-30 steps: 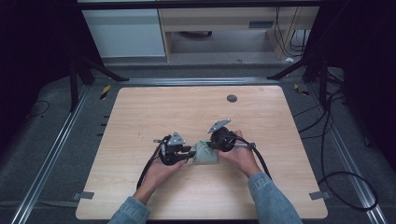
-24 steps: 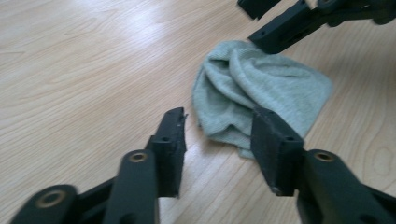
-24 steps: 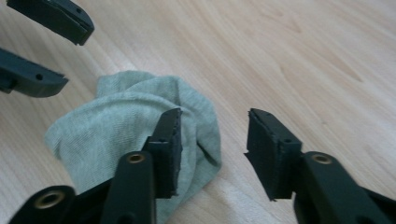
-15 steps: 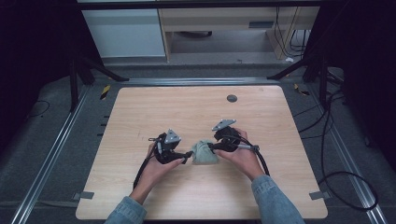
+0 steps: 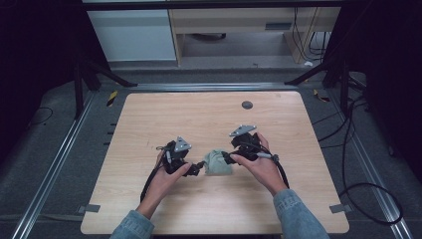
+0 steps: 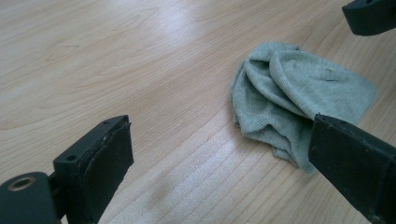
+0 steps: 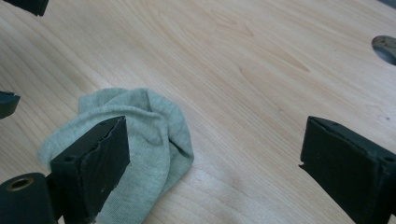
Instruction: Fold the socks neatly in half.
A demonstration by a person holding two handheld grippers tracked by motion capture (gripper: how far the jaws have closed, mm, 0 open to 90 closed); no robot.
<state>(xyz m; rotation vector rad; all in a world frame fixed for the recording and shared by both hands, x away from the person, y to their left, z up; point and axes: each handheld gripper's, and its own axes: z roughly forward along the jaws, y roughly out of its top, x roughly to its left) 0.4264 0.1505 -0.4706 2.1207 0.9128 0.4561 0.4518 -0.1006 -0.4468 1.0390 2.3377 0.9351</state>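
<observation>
A crumpled grey-green cloth (image 5: 217,163) lies on the wooden table (image 5: 209,114), a little in front of its middle. My left gripper (image 5: 197,168) sits just left of the cloth, low over the table. In the left gripper view its jaws (image 6: 222,140) stand wide open, with the cloth (image 6: 289,93) ahead and the right jaw over the cloth's near edge. My right gripper (image 5: 227,159) is at the cloth's right side, also open (image 7: 215,144). Its left jaw overlaps the cloth (image 7: 140,121); bare wood lies between the jaws.
A small round dark hole (image 5: 247,104) is set in the table near the far edge, and shows again (image 7: 385,46) in the right gripper view. Cables trail from both grippers toward the front edge. Dark floor, metal rails and stand legs surround the table.
Both hands have drawn slightly apart, the left one to the left and the right one to the right and farther back. The cloth stays on the table between them.
</observation>
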